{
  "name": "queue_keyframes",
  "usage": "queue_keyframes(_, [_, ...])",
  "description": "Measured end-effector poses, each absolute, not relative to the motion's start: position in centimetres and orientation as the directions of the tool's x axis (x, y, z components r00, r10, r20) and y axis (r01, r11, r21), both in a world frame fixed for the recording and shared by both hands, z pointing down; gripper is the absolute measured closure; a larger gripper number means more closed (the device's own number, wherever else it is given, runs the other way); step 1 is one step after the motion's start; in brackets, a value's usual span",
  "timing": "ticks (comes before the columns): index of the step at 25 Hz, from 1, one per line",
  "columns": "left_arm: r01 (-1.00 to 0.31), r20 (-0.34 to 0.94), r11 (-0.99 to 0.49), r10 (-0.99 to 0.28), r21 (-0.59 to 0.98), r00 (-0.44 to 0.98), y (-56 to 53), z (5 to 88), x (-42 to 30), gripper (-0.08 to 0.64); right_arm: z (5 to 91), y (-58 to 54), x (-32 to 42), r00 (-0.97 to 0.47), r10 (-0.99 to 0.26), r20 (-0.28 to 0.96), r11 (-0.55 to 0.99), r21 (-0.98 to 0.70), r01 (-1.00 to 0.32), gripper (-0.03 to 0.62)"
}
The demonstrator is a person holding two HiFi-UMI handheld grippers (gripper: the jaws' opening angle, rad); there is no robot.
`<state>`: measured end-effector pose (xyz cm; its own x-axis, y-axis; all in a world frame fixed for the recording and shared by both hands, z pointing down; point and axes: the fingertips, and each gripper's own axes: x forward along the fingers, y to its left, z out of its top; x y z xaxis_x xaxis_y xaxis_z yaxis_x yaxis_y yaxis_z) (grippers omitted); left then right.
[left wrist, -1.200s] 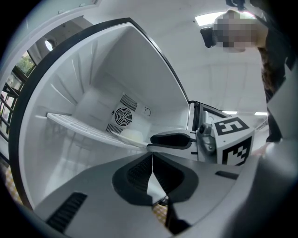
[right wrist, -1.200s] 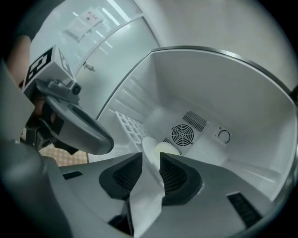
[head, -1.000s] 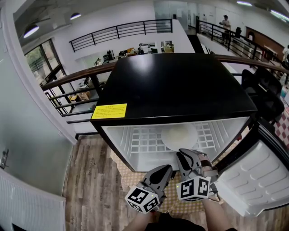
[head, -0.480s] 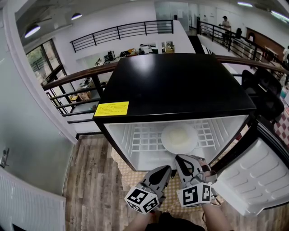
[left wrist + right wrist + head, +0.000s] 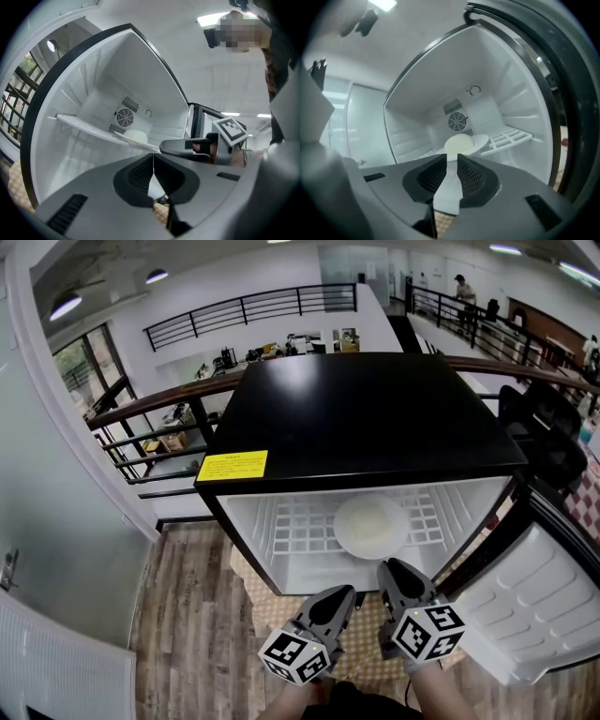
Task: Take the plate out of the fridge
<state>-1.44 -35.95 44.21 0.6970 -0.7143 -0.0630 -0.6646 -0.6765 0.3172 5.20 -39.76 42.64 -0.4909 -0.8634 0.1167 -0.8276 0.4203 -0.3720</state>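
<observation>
A round white plate (image 5: 372,524) lies on the white wire shelf (image 5: 286,532) inside the open black fridge (image 5: 375,418). It also shows as the plate (image 5: 133,137) in the left gripper view and the plate (image 5: 461,143) in the right gripper view. My right gripper (image 5: 395,568) hovers just in front of the fridge opening, below the plate, its jaws a narrow gap apart (image 5: 452,161) and empty. My left gripper (image 5: 343,594) hangs beside it on the left, a bit farther back, with its jaws (image 5: 153,155) shut on nothing.
The fridge door (image 5: 539,606) stands open to the right, its white inner lining facing up. A yellow label (image 5: 232,466) sits on the fridge top's front left corner. Wood floor (image 5: 187,615) and a checked mat (image 5: 366,610) lie below. A railing (image 5: 150,399) runs behind the fridge.
My right gripper has twisted and shifted slightly right, staying just short of the fridge opening. The left gripper and the plate have not moved.
</observation>
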Motion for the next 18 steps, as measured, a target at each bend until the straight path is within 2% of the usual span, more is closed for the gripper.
queue_keyframes(4, [-0.658,-0.059,-0.683,-0.707,0.316,0.705,-35.7,44.3,-1.2,0.549,42.8,-40.6,5.8,-0.465,-0.879,0.104,0.318,-0.598,-0.736,0.482])
queue_keyframes(9, [-0.661,-0.058,-0.684,-0.707,0.309,0.705,-35.5,44.2,-1.3,0.549,43.7,-41.7,6.4,-0.447,-0.89,0.088,0.179,-0.834,-0.521,0.472])
queue_keyframes(14, [-0.664,-0.057,-0.681,-0.71,0.309,0.702,-35.4,44.2,-1.6,0.549,43.8,-42.3,6.1,-0.455,-0.888,0.063,0.139,-0.908,-0.396,0.48])
queue_keyframes(16, [-0.663,-0.056,-0.683,-0.708,0.305,0.704,-35.4,44.2,-1.5,0.549,43.5,-42.5,5.8,-0.461,-0.887,0.039,0.145,-0.923,-0.357,0.524])
queue_keyframes(18, [-0.664,-0.054,-0.684,-0.708,0.302,0.704,-35.3,44.1,-1.5,0.549,43.5,-42.5,5.7,-0.46,-0.888,0.022,0.141,-0.938,-0.316,0.529])
